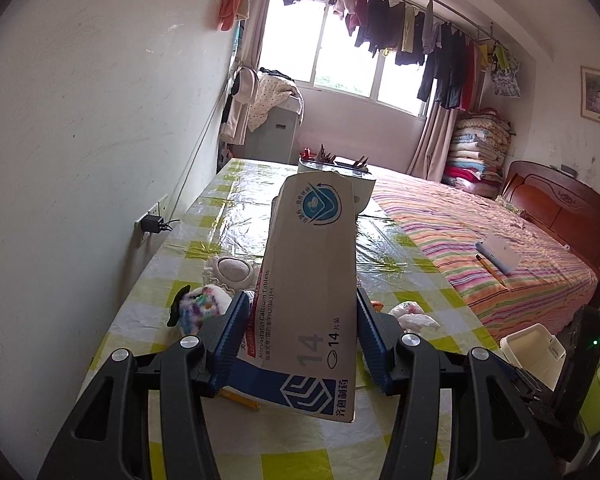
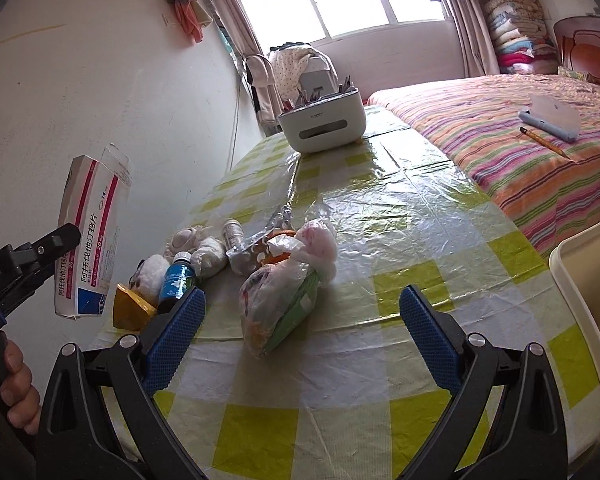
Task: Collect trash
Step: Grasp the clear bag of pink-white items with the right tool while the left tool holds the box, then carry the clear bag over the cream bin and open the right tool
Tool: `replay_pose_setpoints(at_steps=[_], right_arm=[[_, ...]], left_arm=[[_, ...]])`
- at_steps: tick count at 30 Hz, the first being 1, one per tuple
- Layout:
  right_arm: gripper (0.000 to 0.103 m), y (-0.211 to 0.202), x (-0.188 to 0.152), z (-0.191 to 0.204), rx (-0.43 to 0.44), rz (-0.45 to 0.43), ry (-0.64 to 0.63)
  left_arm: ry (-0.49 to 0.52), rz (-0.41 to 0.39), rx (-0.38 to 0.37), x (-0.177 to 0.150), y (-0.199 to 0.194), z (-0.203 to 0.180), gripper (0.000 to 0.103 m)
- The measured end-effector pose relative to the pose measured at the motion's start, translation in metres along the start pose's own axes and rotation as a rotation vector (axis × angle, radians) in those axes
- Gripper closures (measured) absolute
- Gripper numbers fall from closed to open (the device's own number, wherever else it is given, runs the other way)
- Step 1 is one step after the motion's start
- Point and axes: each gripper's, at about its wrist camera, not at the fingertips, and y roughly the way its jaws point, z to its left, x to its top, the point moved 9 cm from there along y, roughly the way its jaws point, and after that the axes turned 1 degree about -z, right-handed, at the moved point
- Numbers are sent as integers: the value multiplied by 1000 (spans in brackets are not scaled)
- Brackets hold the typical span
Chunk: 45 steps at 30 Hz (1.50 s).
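Jaws: our left gripper (image 1: 298,320) clamps the medicine box (image 1: 312,280), lifted off the table (image 2: 420,220); our right gripper (image 2: 300,320) hangs open, empty.
Progress: we judge one piece collected; no bin identified.
Left to do: plastic bag bundle (image 2: 288,284) at 12 o'clock of the right jaws, foil wrapper (image 2: 256,248), blue bottle (image 2: 177,282) at 10 o'clock.
Writing: "Atorvastatin Calcium Tablets", "14", "20 mg".

Left gripper (image 1: 298,334) fingers clamp a load; right gripper (image 2: 300,332) fingers gape apart.

Checked table (image 2: 380,208) (glossy cover) bears bagged trash (image 2: 284,292).
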Motion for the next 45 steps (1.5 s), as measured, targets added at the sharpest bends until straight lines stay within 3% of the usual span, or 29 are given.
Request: replay_pose_setpoints(at_steps=[3,12,13,15,18,24,31,45], right_arm=[[7,21,-6,3,16,71,34],[9,58,-9,10,-22,157,-5],[13,61,-9,9,-26,167,-4],[38,68,-13,11,-32,195,-15],[52,72,-16,13,-1,222,3],[60,57,-10,4,0,159,30],[60,11,16,-22,-47,-9,77],[60,-55,44,-91,-182,-174,159]], left_arm=[[0,0,-7,-1,-1,-1,52],[17,5,-37,-1,-1,-15,52],[17,6,-42,-2,-2,-16,52],[20,7,-48,-2,-2,-19,52],[33,11,-56,-4,0,-24,52],[32,24,-57,-7,5,-34,51],[62,31,-90,-9,9,-59,51],[127,61,-162,-19,22,-116,51]])
